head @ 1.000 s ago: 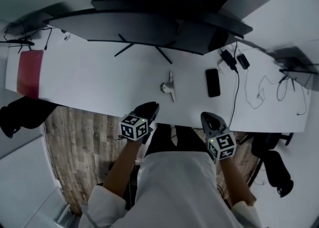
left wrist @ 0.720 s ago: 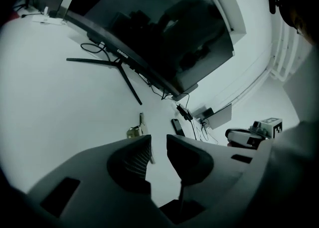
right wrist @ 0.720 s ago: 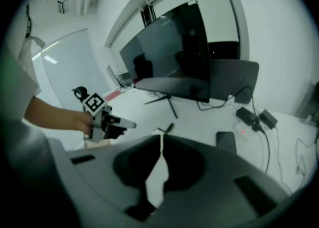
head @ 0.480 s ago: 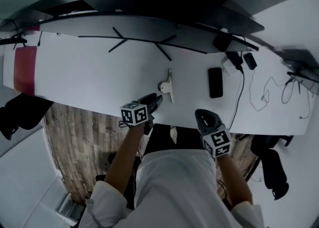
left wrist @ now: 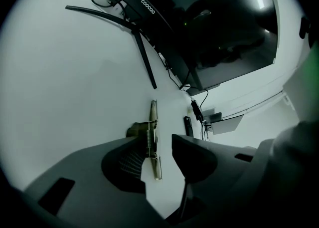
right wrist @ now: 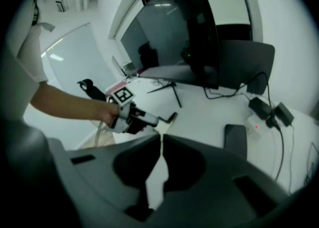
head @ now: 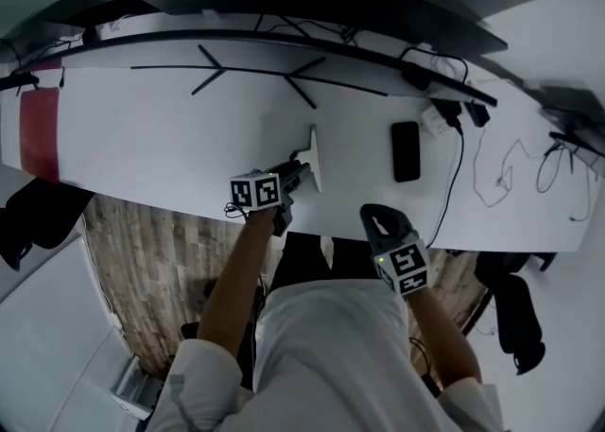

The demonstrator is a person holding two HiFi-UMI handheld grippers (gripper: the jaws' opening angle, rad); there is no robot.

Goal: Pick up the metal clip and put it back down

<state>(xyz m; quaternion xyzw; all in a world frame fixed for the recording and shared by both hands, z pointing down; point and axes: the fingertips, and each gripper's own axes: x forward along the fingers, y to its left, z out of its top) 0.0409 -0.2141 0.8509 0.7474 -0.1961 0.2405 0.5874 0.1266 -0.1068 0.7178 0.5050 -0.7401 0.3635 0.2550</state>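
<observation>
The metal clip [head: 310, 151] lies on the white table [head: 170, 137], a slim bar with a spring at its middle. My left gripper [head: 298, 173] has reached it from the front edge. In the left gripper view the clip [left wrist: 153, 144] lies between the jaws of the left gripper [left wrist: 162, 146], close to the left jaw and apart from the right one. Those jaws have just been opening, and the pads do not press on the clip. My right gripper [head: 378, 218] hangs at the table's front edge, its jaws [right wrist: 161, 139] together and nothing in them.
A black phone [head: 405, 150] lies right of the clip. Adapters and cables [head: 454, 113] trail at the back right. Monitor stand legs [head: 255, 76] spread along the back. A red patch [head: 38, 135] marks the table's left end. A black chair [head: 515, 321] stands at the lower right.
The left gripper has moved forward from the table's edge to the clip and its jaws have spread round it. The right gripper has sunk a little by the edge.
</observation>
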